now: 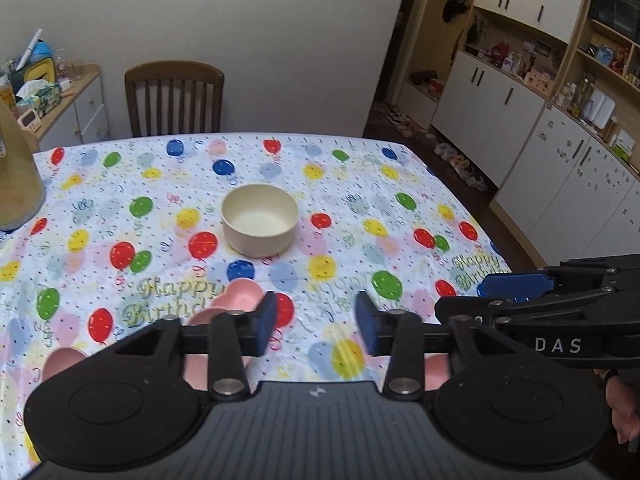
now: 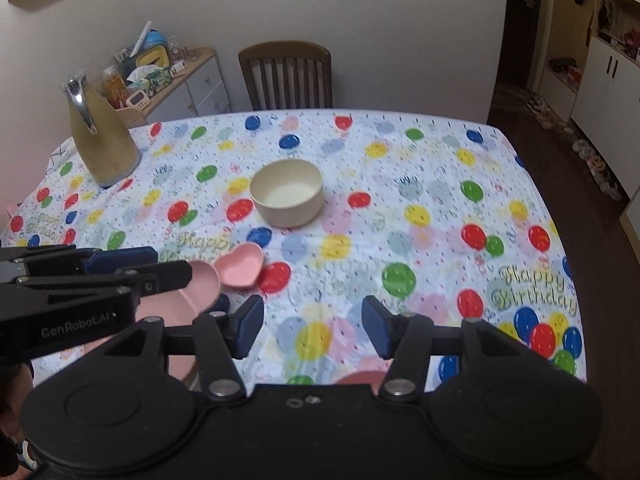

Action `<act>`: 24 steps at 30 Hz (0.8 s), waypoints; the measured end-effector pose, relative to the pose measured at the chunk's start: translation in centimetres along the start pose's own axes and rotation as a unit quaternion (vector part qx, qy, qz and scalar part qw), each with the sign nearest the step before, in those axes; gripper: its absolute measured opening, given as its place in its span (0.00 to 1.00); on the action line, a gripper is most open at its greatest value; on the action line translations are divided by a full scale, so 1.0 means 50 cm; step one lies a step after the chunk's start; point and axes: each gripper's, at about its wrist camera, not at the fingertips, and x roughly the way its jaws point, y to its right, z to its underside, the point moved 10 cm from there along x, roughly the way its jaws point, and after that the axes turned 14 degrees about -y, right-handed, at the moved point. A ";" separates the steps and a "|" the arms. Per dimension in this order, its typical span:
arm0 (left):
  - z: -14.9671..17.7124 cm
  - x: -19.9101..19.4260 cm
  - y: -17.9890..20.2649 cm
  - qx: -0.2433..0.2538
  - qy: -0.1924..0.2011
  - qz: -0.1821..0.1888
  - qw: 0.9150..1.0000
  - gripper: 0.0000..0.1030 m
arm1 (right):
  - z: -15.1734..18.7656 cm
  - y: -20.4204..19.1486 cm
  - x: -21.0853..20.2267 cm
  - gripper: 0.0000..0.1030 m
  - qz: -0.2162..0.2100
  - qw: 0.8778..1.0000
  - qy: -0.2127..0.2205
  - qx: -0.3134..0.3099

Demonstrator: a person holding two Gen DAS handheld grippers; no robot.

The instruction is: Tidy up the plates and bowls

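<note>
Nearest the person, both tools hang just above the near edge of the tabletop (image 2: 440, 152), which wears a balloon-print birthday cloth. The left tool (image 1: 316, 322) has its blue pads spread apart with nothing between them, only cloth showing through the gap. The right tool (image 2: 313, 326) stands the same way, pads wide and empty. They sit side by side, each one's fingers reaching into the edge of the other's view, which reads as a ready pose before anything is picked.

Just under and left of the tools lie the pink pieces. A pink plate (image 2: 192, 292) sits near the front edge, partly hidden by the left tool's body, and a small pink heart-shaped dish (image 2: 240, 266) rests touching or slightly overlapping its far rim; I cannot tell which. Another pink shape peeks out beneath the right tool's frame, possibly another plate, though too little shows.

Farther in, near the middle of the cloth, a cream bowl (image 2: 287, 193) stands upright, empty, and well apart from the pink group. My guess is that it is the stray to be brought together with the rest, so sorting looks barely begun.

Beyond, a tan jug (image 2: 102, 144) stands at the far left corner, and a wooden chair (image 2: 286, 74) is tucked in at the far side.
</note>
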 end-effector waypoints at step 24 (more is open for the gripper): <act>-0.165 0.163 -0.156 -0.098 -0.017 -0.067 0.993 0.78 | -0.267 0.009 0.172 0.99 -0.048 0.998 -0.007 -0.029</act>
